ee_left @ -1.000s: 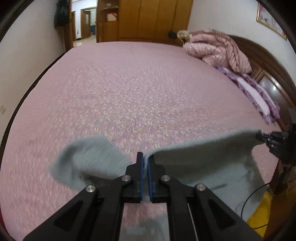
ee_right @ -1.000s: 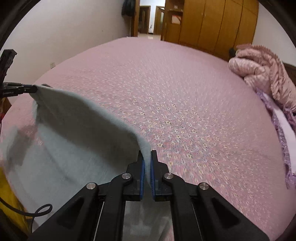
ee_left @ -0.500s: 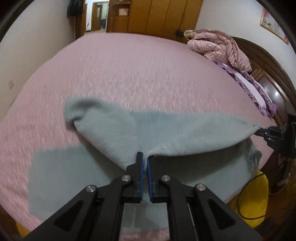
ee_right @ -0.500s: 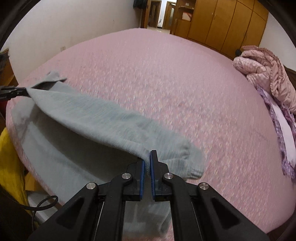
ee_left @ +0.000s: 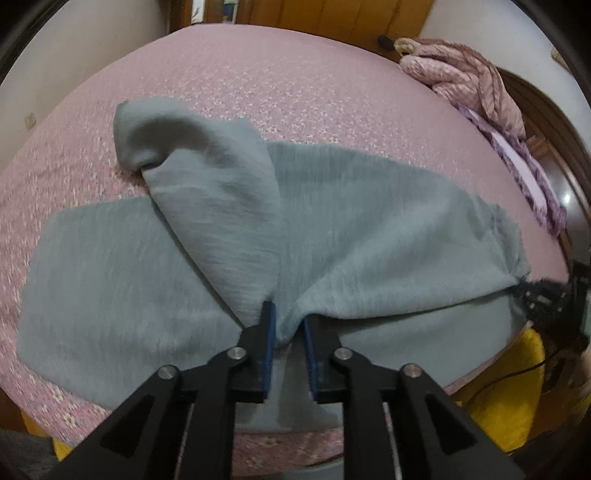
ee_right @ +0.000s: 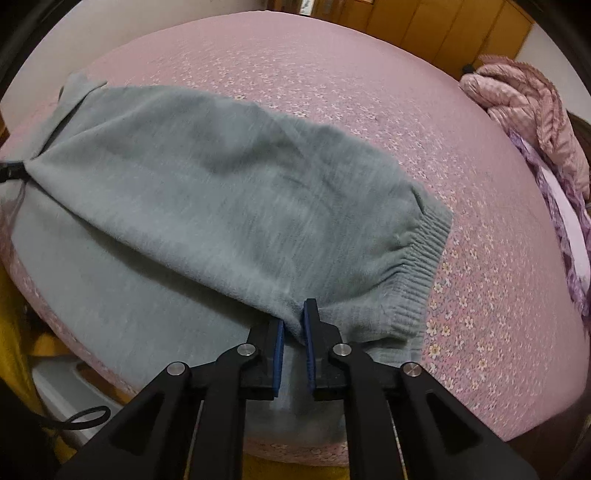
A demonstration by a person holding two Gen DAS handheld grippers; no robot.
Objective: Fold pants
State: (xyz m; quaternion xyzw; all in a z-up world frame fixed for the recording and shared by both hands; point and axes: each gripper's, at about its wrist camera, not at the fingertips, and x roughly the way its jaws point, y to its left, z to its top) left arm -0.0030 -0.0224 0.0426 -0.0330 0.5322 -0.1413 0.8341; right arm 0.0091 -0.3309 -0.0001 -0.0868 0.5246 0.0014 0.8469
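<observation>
The grey pants (ee_left: 369,229) lie on the pink floral bed (ee_left: 258,92), one leg laid over the other, near the front edge. In the left wrist view my left gripper (ee_left: 289,325) has its jaws a little apart, with a fold of the grey fabric still between the blue pads. One leg end (ee_left: 162,136) is curled up at the far left. In the right wrist view my right gripper (ee_right: 293,325) stands the same way, jaws slightly apart around the fabric beside the ribbed cuff (ee_right: 421,266) of the pants (ee_right: 221,177). The right gripper also shows at the left view's right edge (ee_left: 535,295).
A pink quilt (ee_left: 465,77) is heaped at the far right by the wooden headboard (ee_left: 554,122), with purple pillows (ee_left: 517,155) beside it. Wooden wardrobes (ee_right: 461,33) stand behind the bed. Something yellow (ee_left: 509,398) and a black cable (ee_right: 85,417) are below the bed's front edge.
Both grippers lowered the lifted pant leg onto the other leg on the bed. Their jaws, shut on the fabric before, now stand slightly apart.
</observation>
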